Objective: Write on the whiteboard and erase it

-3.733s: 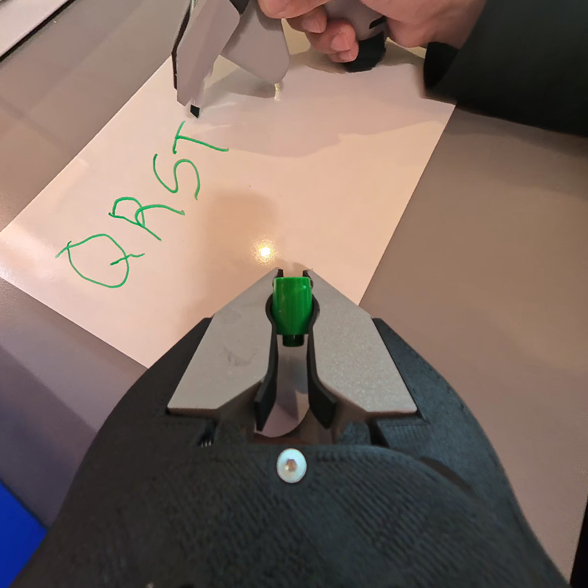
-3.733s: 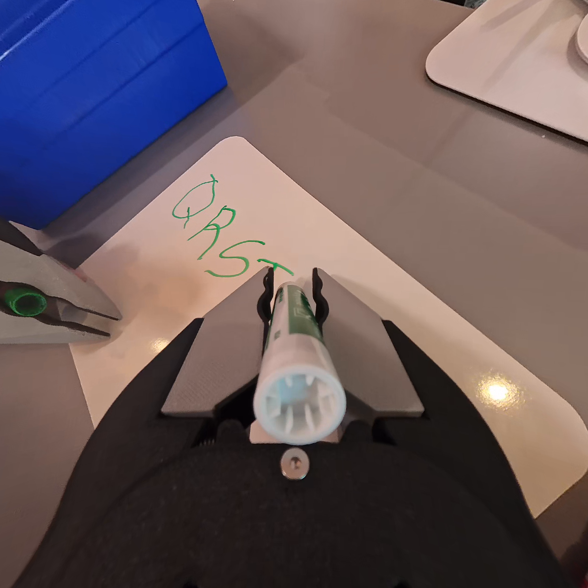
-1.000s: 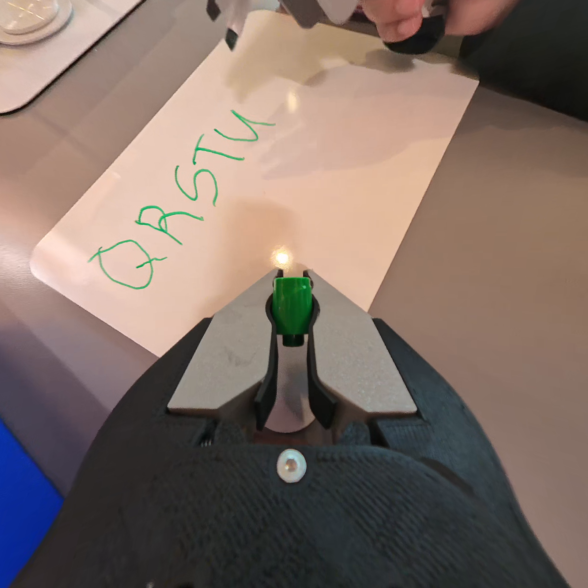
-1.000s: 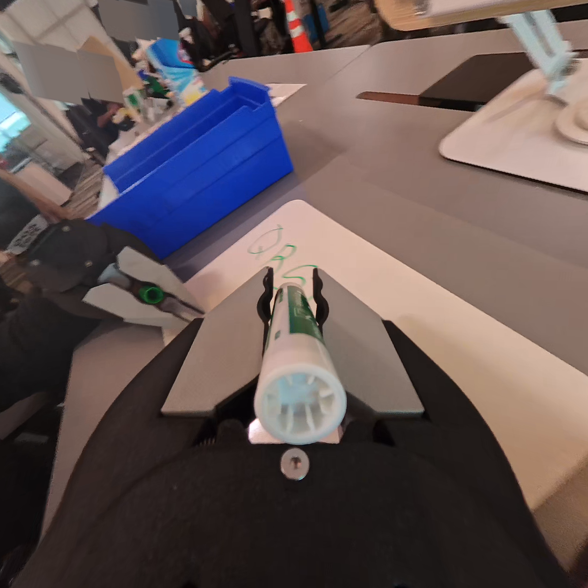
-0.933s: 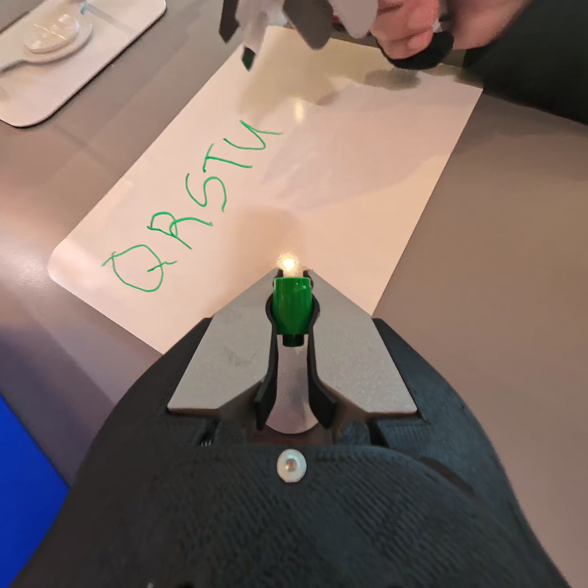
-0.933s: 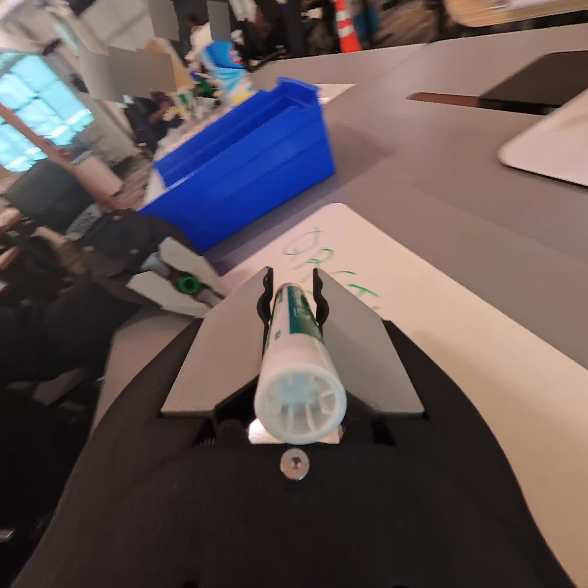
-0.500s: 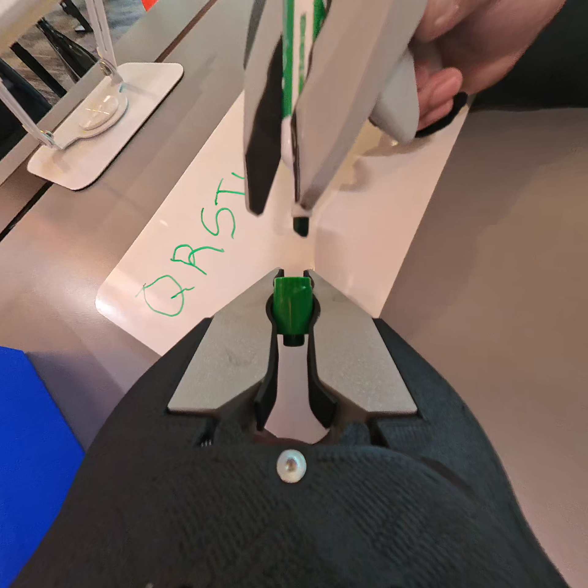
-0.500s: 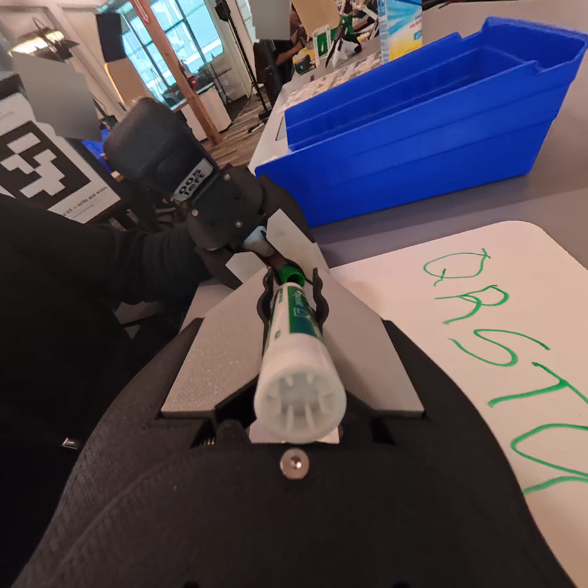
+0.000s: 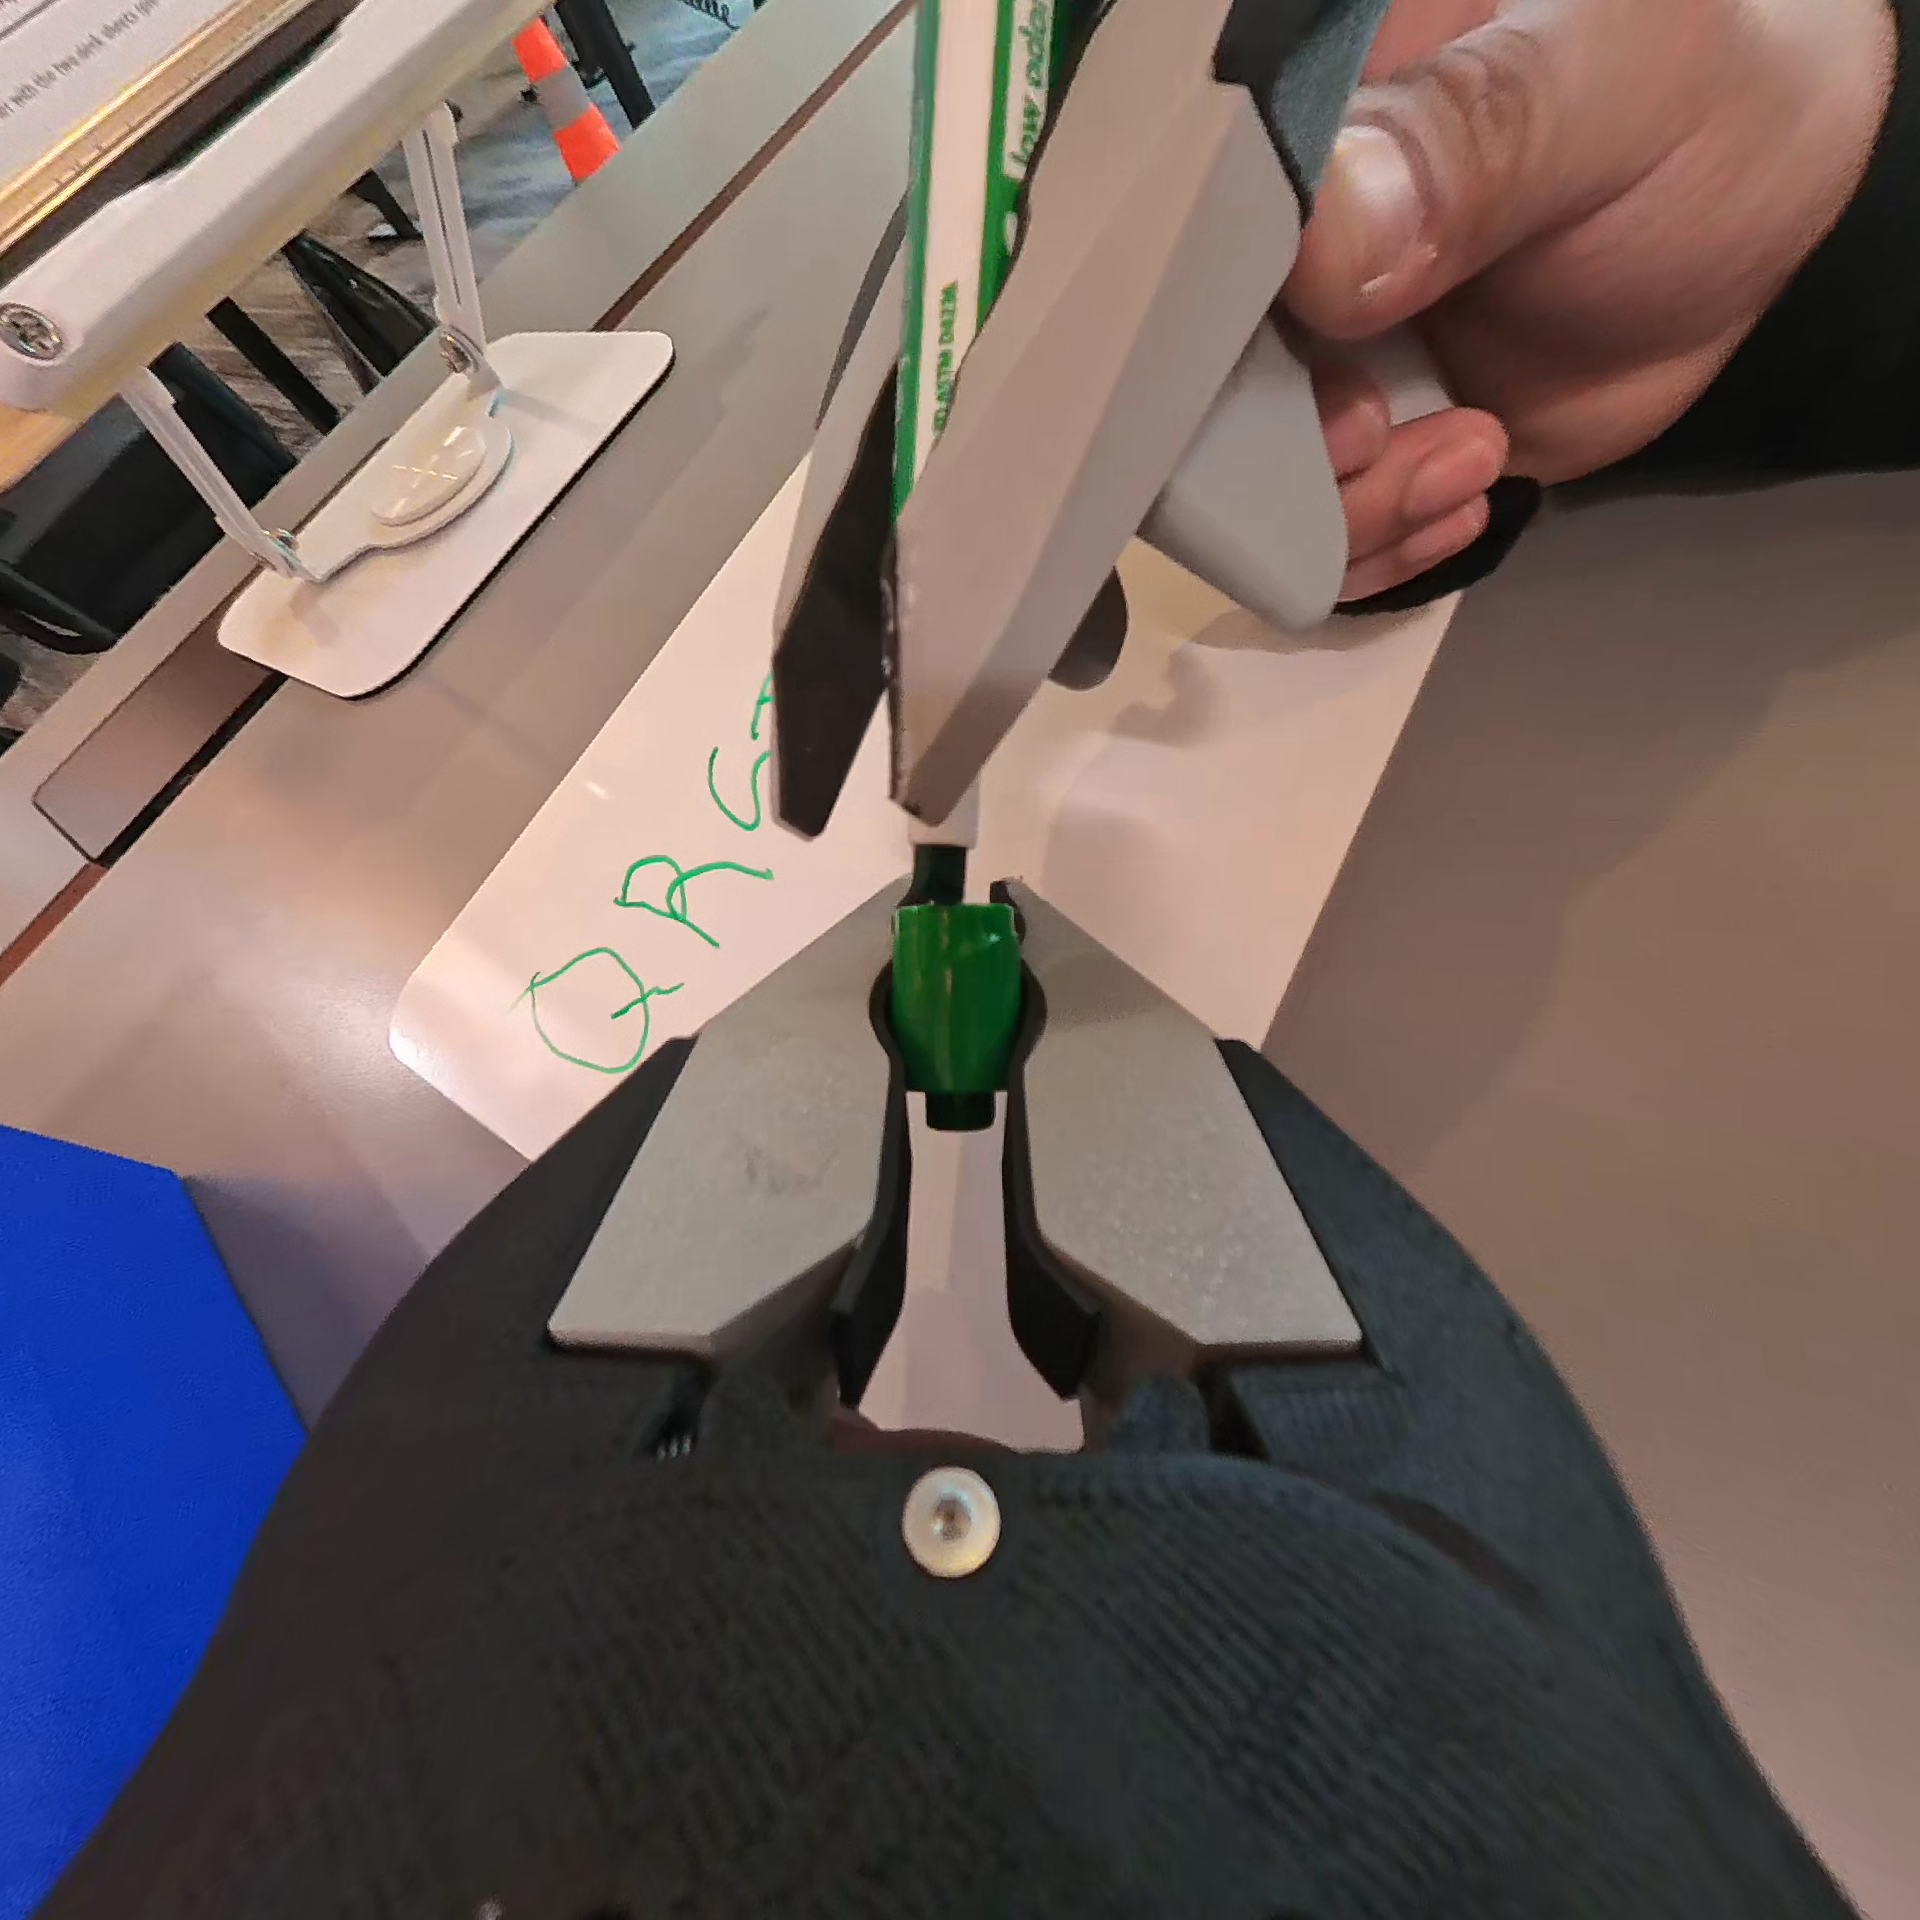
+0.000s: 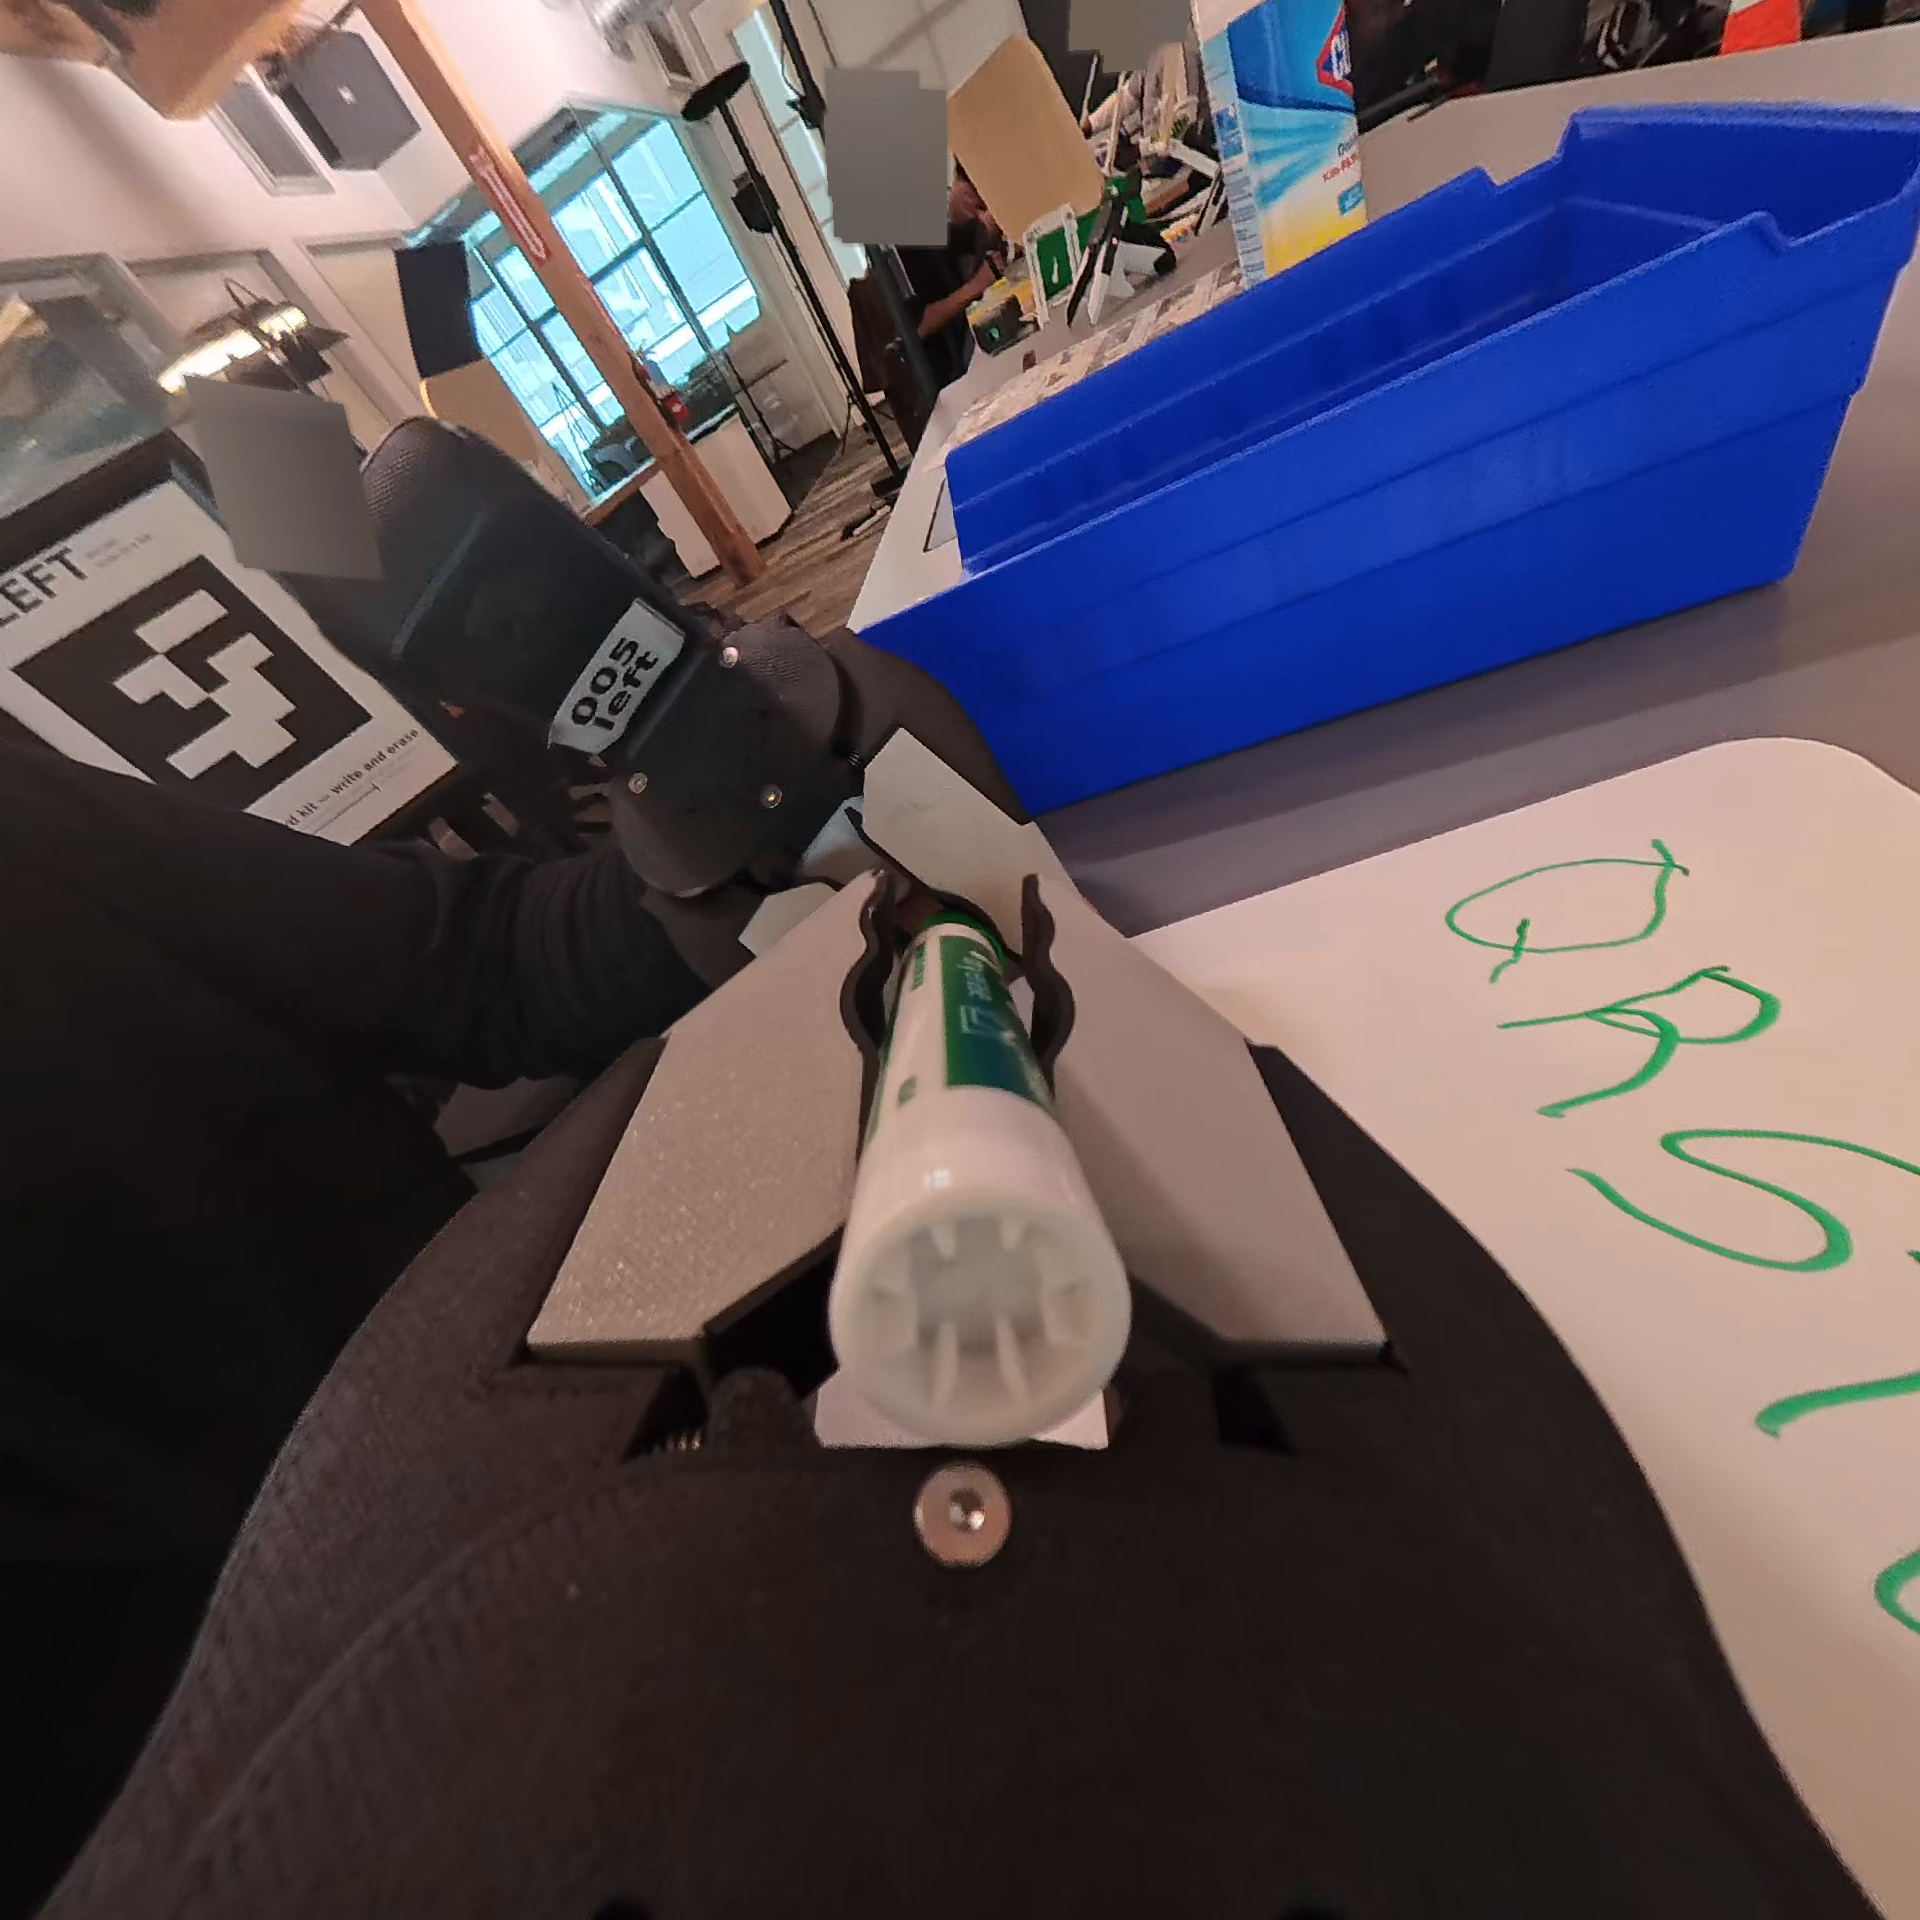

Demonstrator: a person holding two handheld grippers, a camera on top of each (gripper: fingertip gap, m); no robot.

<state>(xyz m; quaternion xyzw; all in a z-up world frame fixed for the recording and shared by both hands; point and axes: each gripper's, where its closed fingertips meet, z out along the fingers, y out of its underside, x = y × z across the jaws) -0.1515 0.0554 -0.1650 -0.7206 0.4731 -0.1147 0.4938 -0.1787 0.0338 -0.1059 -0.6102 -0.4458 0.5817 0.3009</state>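
Left wrist view: left hand-held gripper (image 9: pixel 954 904) closed on a green marker cap (image 9: pixel 954 997), cap's open end facing away from the camera; right hand-held gripper (image 9: pixel 894 810) coming down from the far side, clamped around a white-and-green marker (image 9: pixel 940 312), dark tip (image 9: pixel 938 871) right at the cap's mouth — whether already inside, cannot tell; a person's hand (image 9: pixel 1558 270) wrapped around that gripper's grey handle at upper right; whiteboard (image 9: pixel 1195 831) lying flat on the grey tabletop (image 9: pixel 1610 935) beneath both, green handwritten letters (image 9: pixel 644 956) along its left part, partly hidden behind the descending fingers; white stand base (image 9: pixel 436 520) on the tabletop at far left; corner of a blue bin (image 9: pixel 104 1455) at near left.

Right wrist view: right hand-held gripper (image 10: pixel 954 904) shut on the marker (image 10: pixel 966 1091), its white ribbed rear end nearest the camera, tip end hidden past the fingertips; left hand-held gripper (image 10: pixel 883 821) just beyond, black body pointing back toward the marker, held by an arm in a black sleeve (image 10: pixel 312 987); whiteboard (image 10: pixel 1299 1039) on the right with green letters (image 10: pixel 1621 997) running toward the near edge; blue bin (image 10: pixel 1455 447) on the tabletop (image 10: pixel 1558 748) at far right — well apart from the board; black-and-white marker sign (image 10: pixel 197 675) at far left.
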